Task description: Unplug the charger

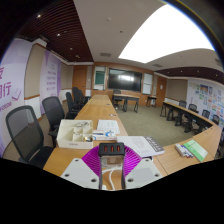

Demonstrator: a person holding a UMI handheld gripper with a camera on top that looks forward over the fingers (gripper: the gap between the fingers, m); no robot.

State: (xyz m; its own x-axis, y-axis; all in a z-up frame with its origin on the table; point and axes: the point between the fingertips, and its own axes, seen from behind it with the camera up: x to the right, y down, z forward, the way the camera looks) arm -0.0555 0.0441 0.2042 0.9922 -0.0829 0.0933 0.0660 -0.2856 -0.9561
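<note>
A small dark charger block (pixel 111 149) with orange-red sockets on its face sits between my gripper's (pixel 111 154) two magenta pads (pixel 92 160). Both pads press against its sides, so the fingers are shut on it. A white cable (pixel 108 178) runs from under the block back between the white fingers (pixel 80 173). The charger is held just above the near end of a long wooden table (pixel 60 158). I cannot see any socket or power strip that it plugs into.
A white box (pixel 75 132) and papers (pixel 140 145) lie on the table just beyond the fingers. A green book (pixel 192 150) lies to the right. Black office chairs (pixel 25 130) stand to the left. More tables and a wall screen (pixel 125 80) stand beyond.
</note>
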